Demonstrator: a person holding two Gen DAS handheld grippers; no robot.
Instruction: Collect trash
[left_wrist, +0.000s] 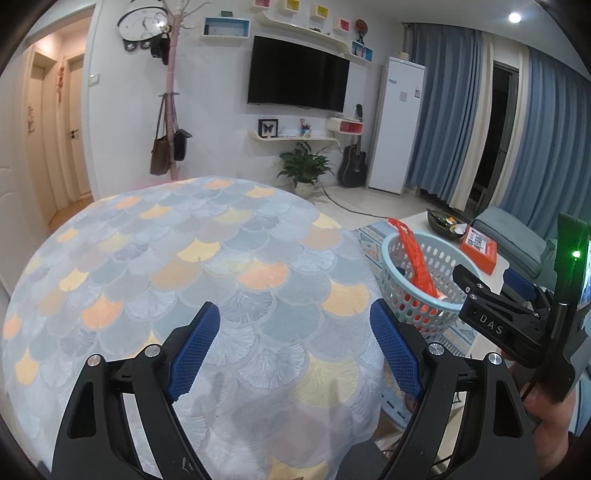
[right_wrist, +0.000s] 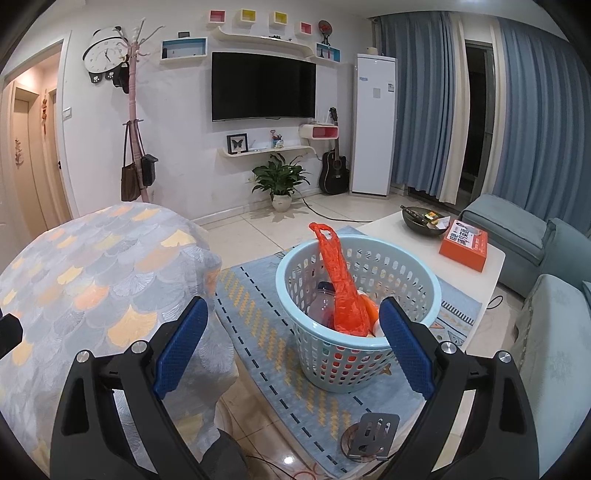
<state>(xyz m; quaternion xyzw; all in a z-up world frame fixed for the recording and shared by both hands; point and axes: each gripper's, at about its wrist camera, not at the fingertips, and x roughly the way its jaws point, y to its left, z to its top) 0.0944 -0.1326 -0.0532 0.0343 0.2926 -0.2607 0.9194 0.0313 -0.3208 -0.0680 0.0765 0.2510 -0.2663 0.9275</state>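
Both claws are hanging spread wide with nothing between their blue pads: the left claw (left_wrist: 295, 350) is hovering over the round table (left_wrist: 110, 258), which is wearing a cloth printed with grey, orange and yellow fans, and the right claw (right_wrist: 291, 347) is hovering over the near rim of one pale blue laundry basket (right_wrist: 406, 273). That basket is standing on a patterned blue rug (right_wrist: 258, 314) on the floor, just right of the round table and left of a low white coffee table (right_wrist: 491, 258). One orange plastic bag (right_wrist: 340, 280) is poking up out of the basket, leaning against its far side, and one clear bottle with a dark cap (right_wrist: 325, 302) is lying beside the bag; other small items under them are too hidden to count. On the coffee table one orange box (right_wrist: 463, 245) and one dark bowl (right_wrist: 421, 218) are sitting side by side. One metal plate (right_wrist: 373, 435) is lying on the rug's near edge.
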